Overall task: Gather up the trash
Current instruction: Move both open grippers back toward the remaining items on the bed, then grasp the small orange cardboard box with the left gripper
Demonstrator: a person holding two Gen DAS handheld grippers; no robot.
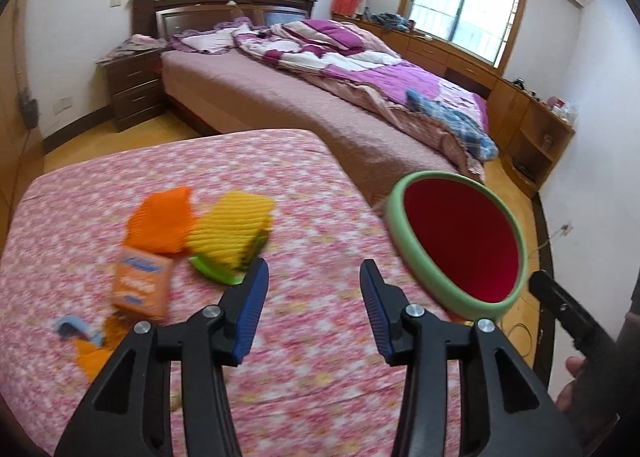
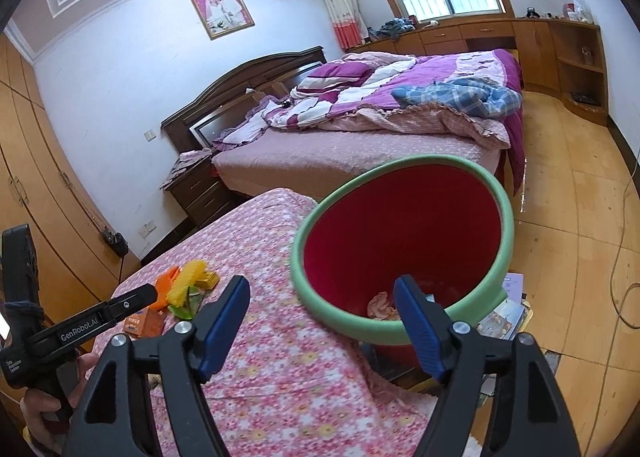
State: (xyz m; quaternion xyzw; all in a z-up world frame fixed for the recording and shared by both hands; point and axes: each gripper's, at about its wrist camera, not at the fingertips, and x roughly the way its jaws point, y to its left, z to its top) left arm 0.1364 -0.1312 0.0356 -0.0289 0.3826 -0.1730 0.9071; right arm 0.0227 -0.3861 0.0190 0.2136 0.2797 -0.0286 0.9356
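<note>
Trash lies on a pink floral table [image 1: 280, 337]: an orange crinkled wrapper [image 1: 160, 219], a yellow crinkled wrapper [image 1: 230, 233], a green scrap [image 1: 212, 273], an orange box [image 1: 140, 285] and a blue scrap [image 1: 74, 327]. A red bin with a green rim [image 1: 460, 241] stands at the table's right edge. My left gripper [image 1: 314, 283] is open and empty, just right of the pile. My right gripper [image 2: 322, 297] is open and empty over the bin [image 2: 400, 225], which holds crumpled paper [image 2: 380, 307]. The pile shows at left in the right wrist view [image 2: 184, 289].
A bed with a purple quilt [image 1: 340, 57] stands behind the table. A dark nightstand [image 1: 132, 93] is at its left. Wooden cabinets [image 1: 520, 113] run under the window. Papers [image 2: 504, 313] and a cable [image 2: 624, 257] lie on the wooden floor right of the bin.
</note>
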